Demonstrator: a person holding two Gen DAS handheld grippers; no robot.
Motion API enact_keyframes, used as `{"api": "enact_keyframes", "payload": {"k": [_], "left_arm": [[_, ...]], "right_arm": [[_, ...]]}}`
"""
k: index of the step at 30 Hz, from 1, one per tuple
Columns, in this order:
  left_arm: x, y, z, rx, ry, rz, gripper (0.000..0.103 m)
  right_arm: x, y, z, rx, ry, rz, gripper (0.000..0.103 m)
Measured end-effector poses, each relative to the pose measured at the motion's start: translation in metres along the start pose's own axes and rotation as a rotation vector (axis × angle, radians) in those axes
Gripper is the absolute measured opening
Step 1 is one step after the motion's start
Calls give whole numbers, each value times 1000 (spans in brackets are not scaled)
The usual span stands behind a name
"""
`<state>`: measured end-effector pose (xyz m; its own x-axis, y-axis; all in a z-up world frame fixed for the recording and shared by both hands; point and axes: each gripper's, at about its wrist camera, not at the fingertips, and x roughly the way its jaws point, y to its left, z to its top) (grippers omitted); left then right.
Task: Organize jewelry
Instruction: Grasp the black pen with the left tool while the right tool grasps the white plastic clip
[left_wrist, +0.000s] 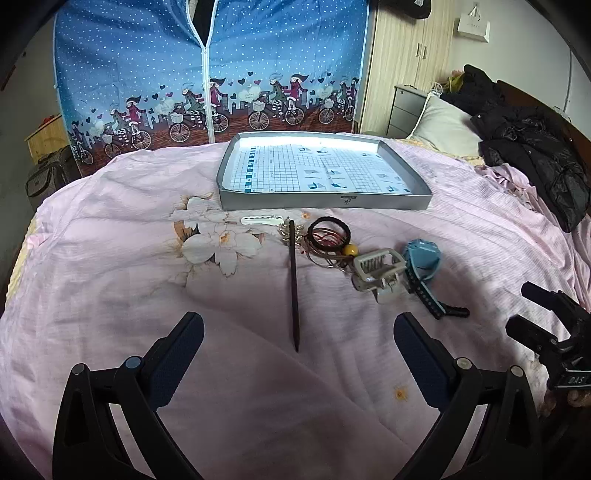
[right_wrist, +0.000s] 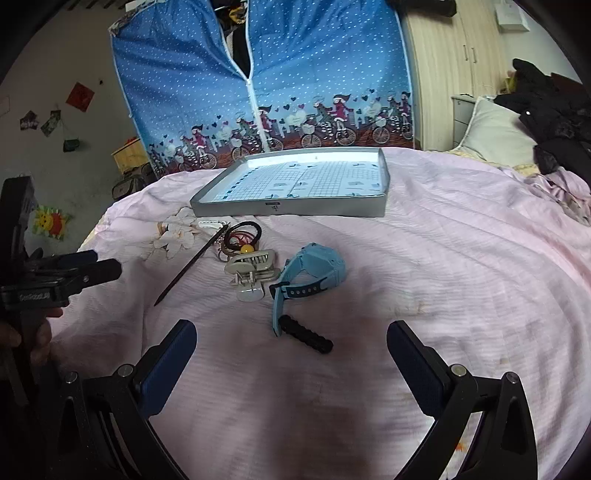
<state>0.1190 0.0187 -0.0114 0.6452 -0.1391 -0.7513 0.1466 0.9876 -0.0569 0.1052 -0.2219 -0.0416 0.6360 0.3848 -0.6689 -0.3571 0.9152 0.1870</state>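
I held both the left gripper (left_wrist: 298, 334) and right gripper (right_wrist: 291, 341) spread, empty; jewelry pile mid-frame, light-blue plastic watch (right_wrist: 314, 269) unpicked; shallow grey cardboard tray (left_wrist: 325, 201) above; next: pinch watch.

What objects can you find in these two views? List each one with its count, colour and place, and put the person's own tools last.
Tray: one, grey, grid-printed sheet inside, far side of the bed.
Hair stick: one, dark, nearest the left gripper.
Hair ties: a small pile, black and brown, one yellow bead, before the tray.
White clip: one, left of the ties.
Claw clip: one, beige, centre.
Watch: one, light blue, right of the claw clip.
Bedcover: one, pink.
Wardrobe cover: one, blue, behind.
Left gripper: open.
Right gripper: open.
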Motion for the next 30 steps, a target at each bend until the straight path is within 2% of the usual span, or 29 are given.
{"api": "enact_keyframes", "payload": {"k": [2,4,6,9,12,15,20,22,27,28,29,30], "left_arm": [[19,8,9,-1,25,-3,98],[39,17,14,-18,54,-26,88],[59,28,17,-43,105,-67,65],[83,47,17,-117,176,-159,40],[97,59,20,-161,216,-219,27],[103,62,26,-155,226,-237,22],[118,65,30,-149,265,-258,21],[124,69,30,-156,286,-255,21],[123,74,31,-161,287,-256,21],[123,74,31,-156,285,-256,19],[121,74,30,-151,286,-255,7],[123,70,30,-145,285,-247,4]], "right_arm": [[14,2,9,-42,11,36,103],[27,3,16,-86,16,61,103],[42,6,23,-122,32,94,99],[63,10,30,-154,68,127,84],[86,17,38,-187,106,153,80],[105,25,45,-221,126,166,80],[135,34,50,-238,169,147,78],[144,34,50,-231,172,116,73],[153,31,48,-211,182,133,62],[153,31,48,-205,182,141,60],[152,31,46,-199,176,142,60],[151,32,45,-195,168,141,59]]}}
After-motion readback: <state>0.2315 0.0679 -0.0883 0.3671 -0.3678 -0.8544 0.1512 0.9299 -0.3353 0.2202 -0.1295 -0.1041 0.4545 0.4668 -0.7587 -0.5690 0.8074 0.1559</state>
